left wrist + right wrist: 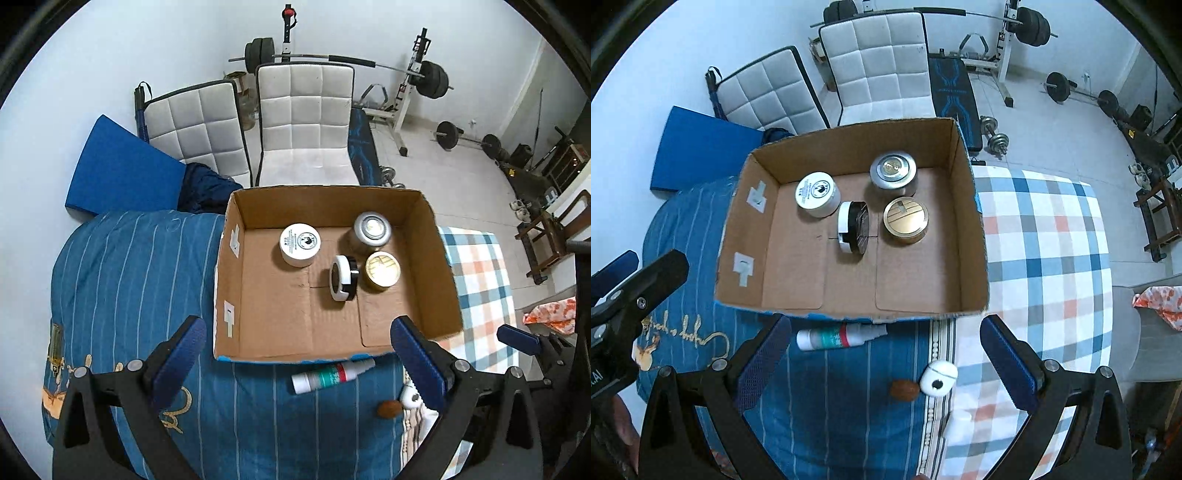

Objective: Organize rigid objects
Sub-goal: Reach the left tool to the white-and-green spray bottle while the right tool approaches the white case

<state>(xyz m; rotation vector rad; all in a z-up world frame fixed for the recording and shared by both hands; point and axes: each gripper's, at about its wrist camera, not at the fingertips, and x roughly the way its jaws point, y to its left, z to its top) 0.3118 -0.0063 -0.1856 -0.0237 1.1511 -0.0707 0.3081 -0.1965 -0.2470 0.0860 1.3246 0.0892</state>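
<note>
Both grippers hover over a bed with fingers spread apart, holding nothing: left gripper [299, 363], right gripper [886, 363]. The cardboard box [975, 236] holds four jars at its 12 o'clock end. Only the right view shows the white case [938, 378] whole; the spray bottle [840, 336] lies just outside the box at 6 o'clock. Labels are unreadable. Weights stand behind.

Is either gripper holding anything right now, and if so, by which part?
Nothing is held. The left gripper and right gripper are both open and empty, above the bed in front of the cardboard box; the spray bottle lies untouched.
</note>
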